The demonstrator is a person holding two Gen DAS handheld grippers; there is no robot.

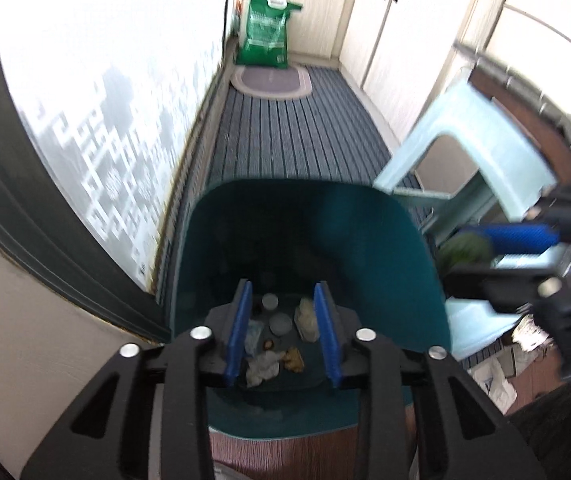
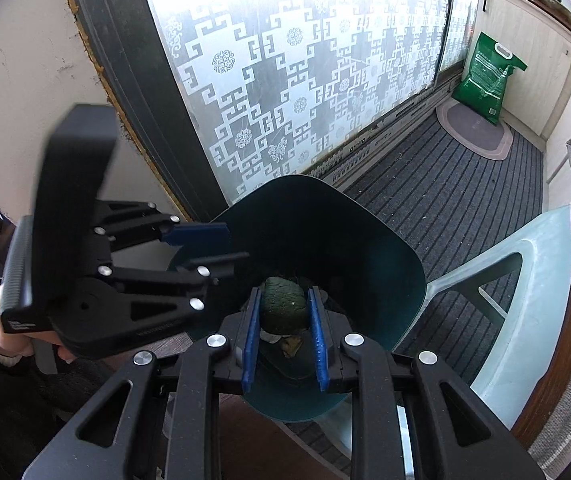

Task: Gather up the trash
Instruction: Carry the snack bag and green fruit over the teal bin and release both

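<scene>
1. Trash bin [image 2: 365, 264], teal, sits on the floor by the frosted patterned window [image 2: 285, 80], scraps [image 1: 281, 340] already lying at its bottom.
2. Right gripper [image 2: 284, 330] pinches a green rind-like lump [image 2: 283, 308] over the bin: judged ready to drop.
3. Left gripper [image 1: 283, 332] hangs spread and empty above the bin.
4. Around it: striped mat [image 2: 465, 184], pale stool [image 2: 525, 280], green sack [image 2: 487, 76], cabinets.

Two wrist cameras, both close above the teal bin [image 1: 313, 240].

Each looks forward and down along its own fingers into the bin's mouth. Both views share the bin, the striped mat [image 2: 465, 184], the green bag [image 1: 267, 36] and, it seems, the pale stool [image 2: 541, 280].
</scene>
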